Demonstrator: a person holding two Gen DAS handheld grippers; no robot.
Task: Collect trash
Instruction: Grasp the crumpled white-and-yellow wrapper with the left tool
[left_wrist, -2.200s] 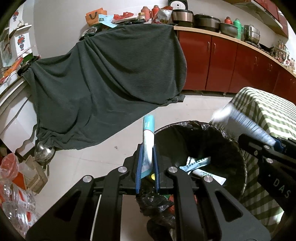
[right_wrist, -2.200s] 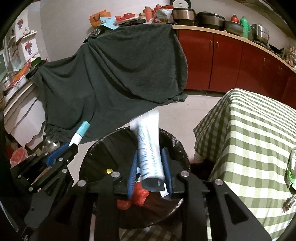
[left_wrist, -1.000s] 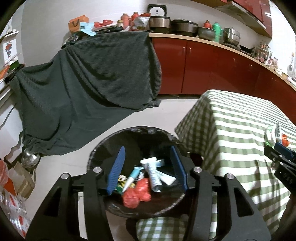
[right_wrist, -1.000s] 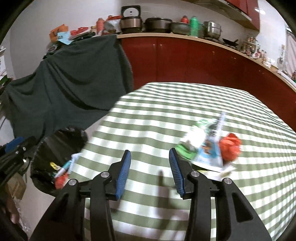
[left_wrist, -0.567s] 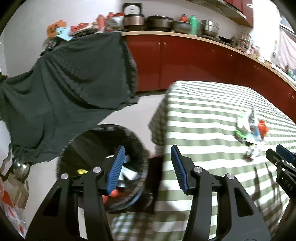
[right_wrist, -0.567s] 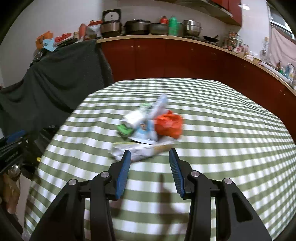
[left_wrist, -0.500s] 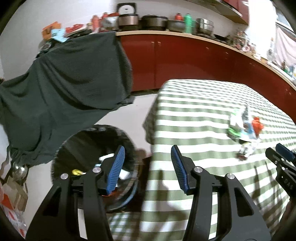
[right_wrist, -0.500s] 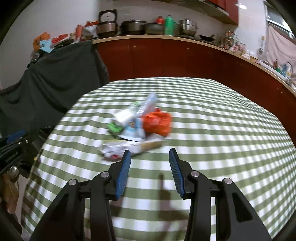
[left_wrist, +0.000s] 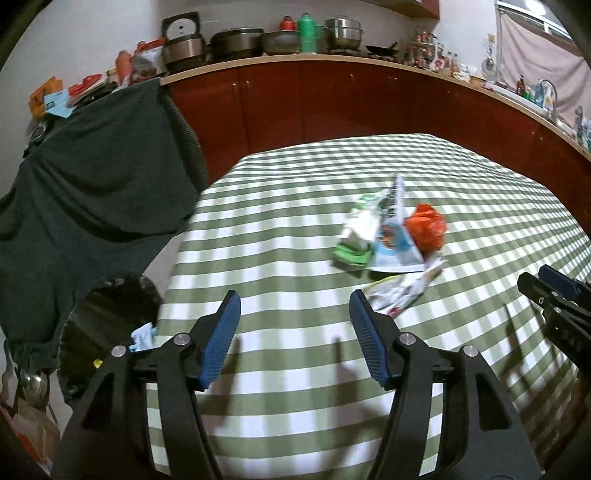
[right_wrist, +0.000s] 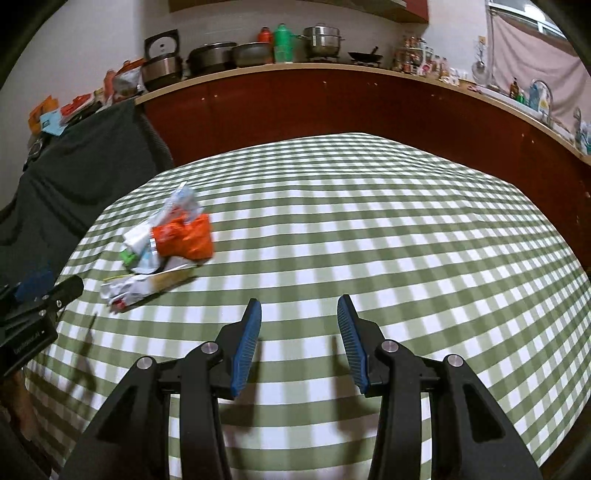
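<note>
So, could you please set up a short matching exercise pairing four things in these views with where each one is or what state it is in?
Things:
1. orange crumpled bag
2. black bin
3. left gripper
4. dark green cloth

Places or states:
A. on the floor beside the table
B. jaws opening, nothing between them
C. in the trash pile on the checked tablecloth
D. draped beside the red cabinets

Pairs: 1-C, 2-A, 3-B, 4-D

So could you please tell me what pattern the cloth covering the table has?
Green-and-white checked tablecloth; it shows best in the right wrist view.
</note>
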